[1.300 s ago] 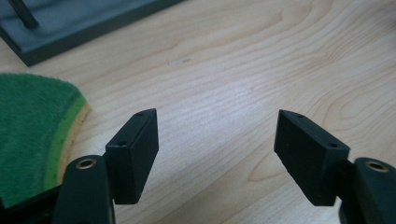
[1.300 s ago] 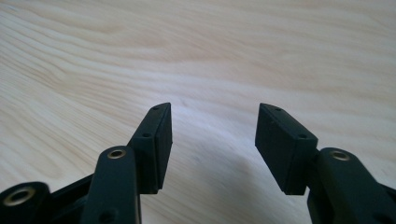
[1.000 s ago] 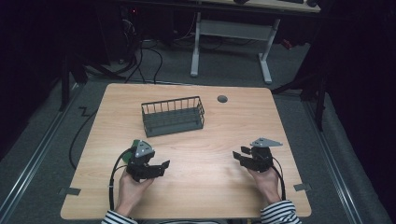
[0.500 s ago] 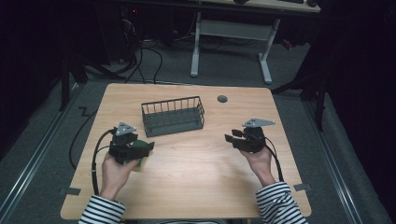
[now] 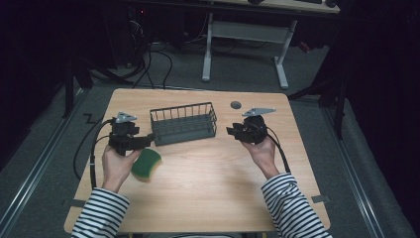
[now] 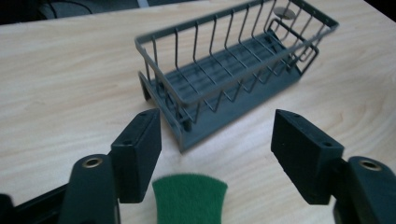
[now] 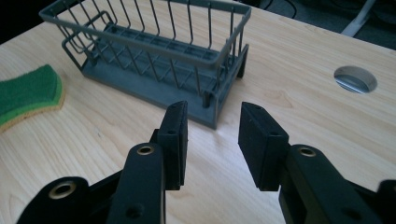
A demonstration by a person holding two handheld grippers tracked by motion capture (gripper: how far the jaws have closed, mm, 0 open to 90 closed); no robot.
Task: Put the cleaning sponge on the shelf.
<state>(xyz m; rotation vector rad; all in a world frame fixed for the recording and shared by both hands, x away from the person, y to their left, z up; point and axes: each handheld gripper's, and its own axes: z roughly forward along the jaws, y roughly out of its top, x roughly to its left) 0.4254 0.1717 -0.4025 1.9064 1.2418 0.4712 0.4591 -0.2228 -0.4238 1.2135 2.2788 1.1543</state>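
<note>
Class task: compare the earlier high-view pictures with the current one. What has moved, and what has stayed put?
Both grippers, left gripper and right gripper, moved forward toward the wire basket, uncovering the green sponge. Both are open, holding nothing. The basket stayed put.

The wooden table (image 5: 208, 198) occupies the centre of the high view. A grey wire basket (image 5: 183, 124) stands on it, upper centre. A green sponge (image 5: 146, 164) lies at lower left. A round hole (image 5: 236, 104) sits near the far edge.
</note>
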